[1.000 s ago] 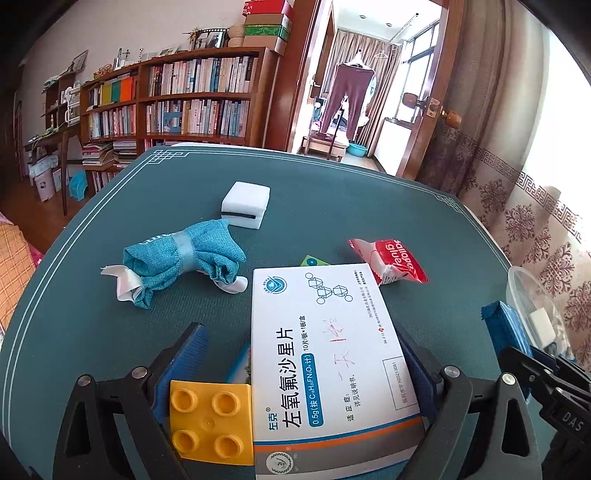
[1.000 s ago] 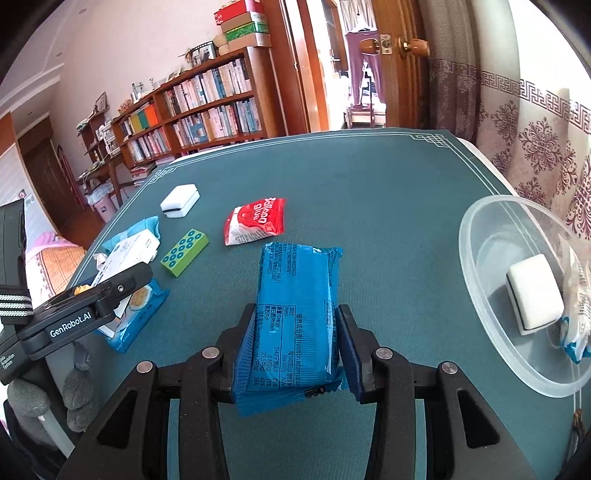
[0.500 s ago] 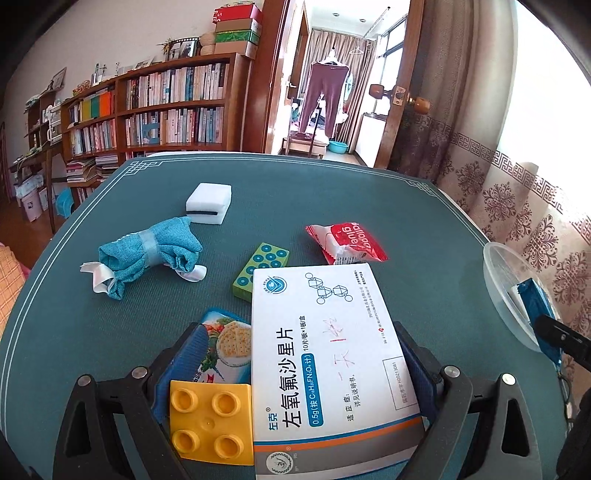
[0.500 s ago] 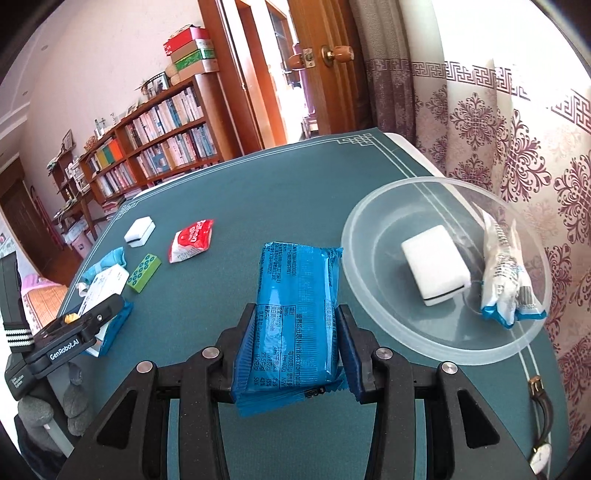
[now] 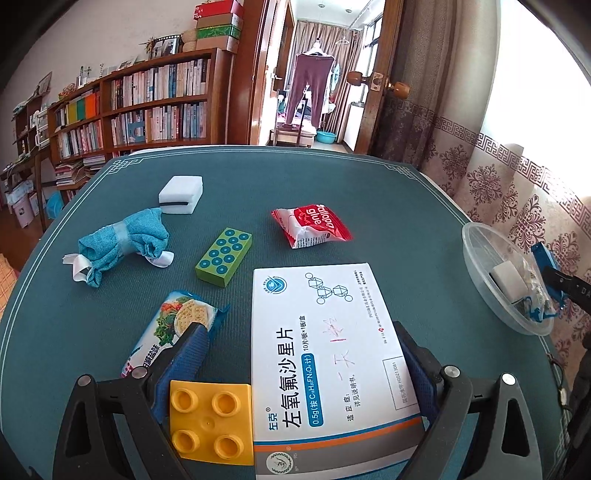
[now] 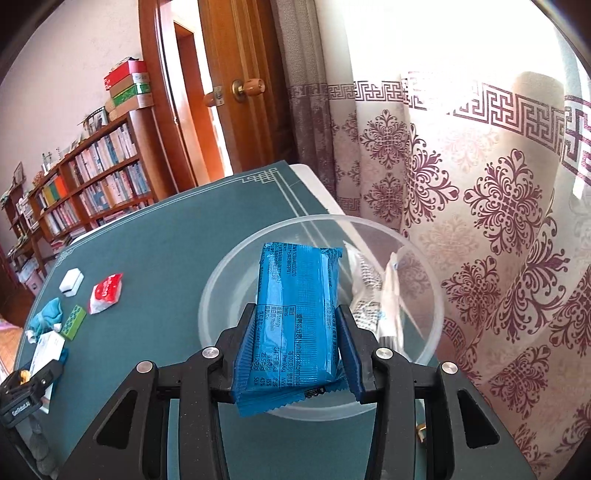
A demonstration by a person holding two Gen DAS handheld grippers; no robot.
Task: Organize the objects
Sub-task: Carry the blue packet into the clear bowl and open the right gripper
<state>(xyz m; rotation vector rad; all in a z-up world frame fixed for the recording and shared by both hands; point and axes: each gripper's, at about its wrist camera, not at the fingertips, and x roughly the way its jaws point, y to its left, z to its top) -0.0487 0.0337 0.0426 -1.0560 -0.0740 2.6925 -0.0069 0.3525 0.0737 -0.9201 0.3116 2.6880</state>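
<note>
Far ahead of the left claw, past the far edge of the table, a wooden bookshelf [image 5: 147,107] packed with books lines the wall, with coloured boxes [image 5: 216,24] stacked on top. To its right an open doorway shows purple trousers [image 5: 312,86] hanging. Ahead of the right claw hangs a patterned curtain [image 6: 480,192], with a wooden door [image 6: 236,85] to its left.

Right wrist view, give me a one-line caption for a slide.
Right gripper holds a blue snack packet above a clear plastic bowl on the green table.
</note>
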